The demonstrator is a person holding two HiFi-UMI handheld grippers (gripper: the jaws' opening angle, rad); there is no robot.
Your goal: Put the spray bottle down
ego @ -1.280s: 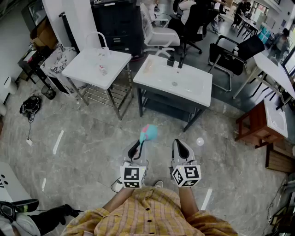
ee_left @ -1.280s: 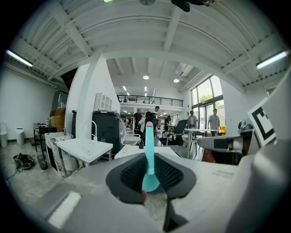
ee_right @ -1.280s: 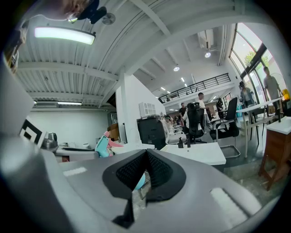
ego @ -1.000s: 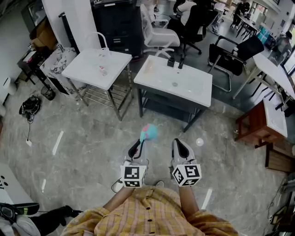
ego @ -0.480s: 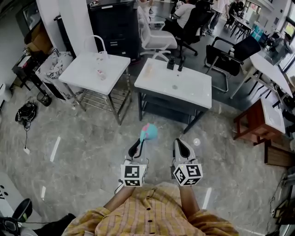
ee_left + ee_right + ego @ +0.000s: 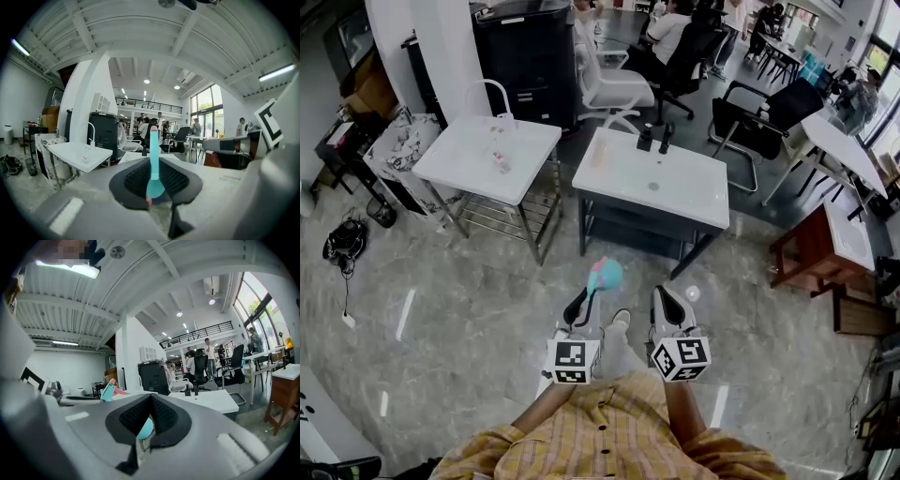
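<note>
The spray bottle is cyan with a pink part and sticks up and forward from my left gripper, which is shut on it above the floor. In the left gripper view its cyan body runs up between the black pads. To its right, level with it, my right gripper is shut with nothing seen in it. The right gripper view shows the bottle's head at the left, and a small cyan round spot low behind the pads; I cannot tell what that spot is.
Ahead stands a white basin table on a dark frame with two small dark bottles at its far edge. A second white basin table with a faucet is to the left. Black cabinet, office chairs, wooden stand at the right.
The whole view has shifted forward toward the white tables, and a leg and shoe now show between the grippers. Both grippers keep their pose, the left still holding the bottle.
</note>
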